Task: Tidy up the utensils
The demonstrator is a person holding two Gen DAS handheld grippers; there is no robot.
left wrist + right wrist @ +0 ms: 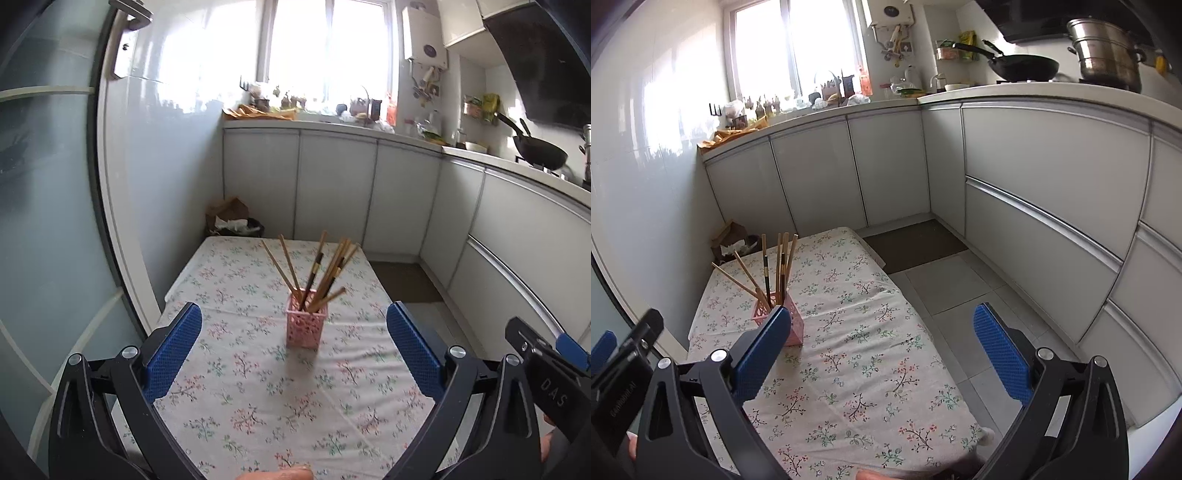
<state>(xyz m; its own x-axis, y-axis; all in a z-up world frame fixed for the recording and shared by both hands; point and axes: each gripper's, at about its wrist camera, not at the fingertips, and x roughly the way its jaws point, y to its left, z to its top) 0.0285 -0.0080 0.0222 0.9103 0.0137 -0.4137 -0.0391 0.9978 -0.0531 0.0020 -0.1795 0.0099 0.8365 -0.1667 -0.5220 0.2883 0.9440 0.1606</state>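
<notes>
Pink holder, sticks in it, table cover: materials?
Pink holder: looks like moulded plastic, matte, with a lattice of cut-out walls.
Chopsticks: likely wood or bamboo, tan and straight; some carry dark lacquered-looking bands.
Tablecloth: woven fabric, matte, floral print, with visible creases and fold lines.

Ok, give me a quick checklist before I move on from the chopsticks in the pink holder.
1. Left gripper empty, jaws wide: ok.
2. Right gripper empty, jaws wide: ok.
3. Holder upright on the tablecloth: ok.
4. Chopsticks all in the holder, none loose on the cloth in view: ok.
5. Chopsticks tidy: not ok, they splay apart.
6. Near table edge free of stray utensils: cannot tell, grippers hide it.
</notes>
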